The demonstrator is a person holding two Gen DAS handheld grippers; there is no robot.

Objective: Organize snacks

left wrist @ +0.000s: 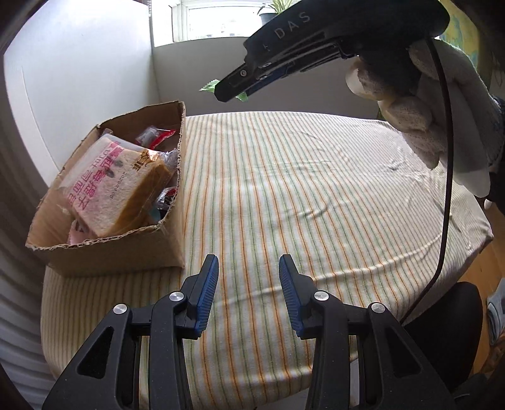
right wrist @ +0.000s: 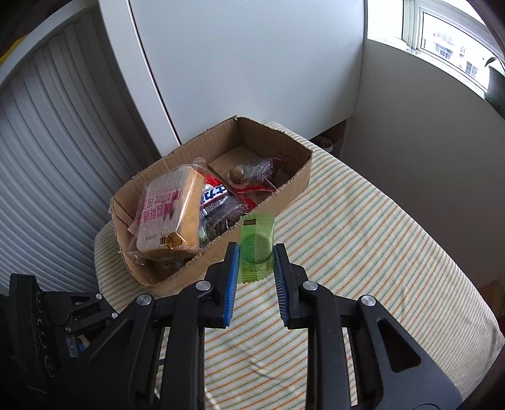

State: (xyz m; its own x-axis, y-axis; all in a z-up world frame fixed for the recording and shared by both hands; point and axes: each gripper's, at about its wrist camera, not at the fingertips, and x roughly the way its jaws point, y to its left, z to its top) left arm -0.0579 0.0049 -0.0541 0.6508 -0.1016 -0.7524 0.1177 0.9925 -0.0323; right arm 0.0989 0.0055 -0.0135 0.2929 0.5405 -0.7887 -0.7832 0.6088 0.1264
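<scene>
A cardboard box (right wrist: 293, 183) stands at the table's left side and holds a bagged bread loaf (right wrist: 167, 214), a red-and-white packet (right wrist: 217, 192) and dark wrapped snacks (right wrist: 258, 172). My right gripper (right wrist: 256, 249) is shut on a green wrapped snack (right wrist: 256, 243) and holds it in the air above the table, just beside the box's near wall. In the left wrist view the right gripper (left wrist: 228, 91) hangs high above the table with the green snack (left wrist: 210, 85) peeking out. My left gripper (left wrist: 248, 261) is open and empty above the tablecloth, right of the box (left wrist: 126, 249).
The table wears a striped cloth (left wrist: 315, 195). A white panel (right wrist: 236, 63) and a ribbed radiator (right wrist: 47, 157) stand behind the box. A black chair (left wrist: 448, 315) sits at the table's right edge. A window with a plant (left wrist: 274, 9) is at the back.
</scene>
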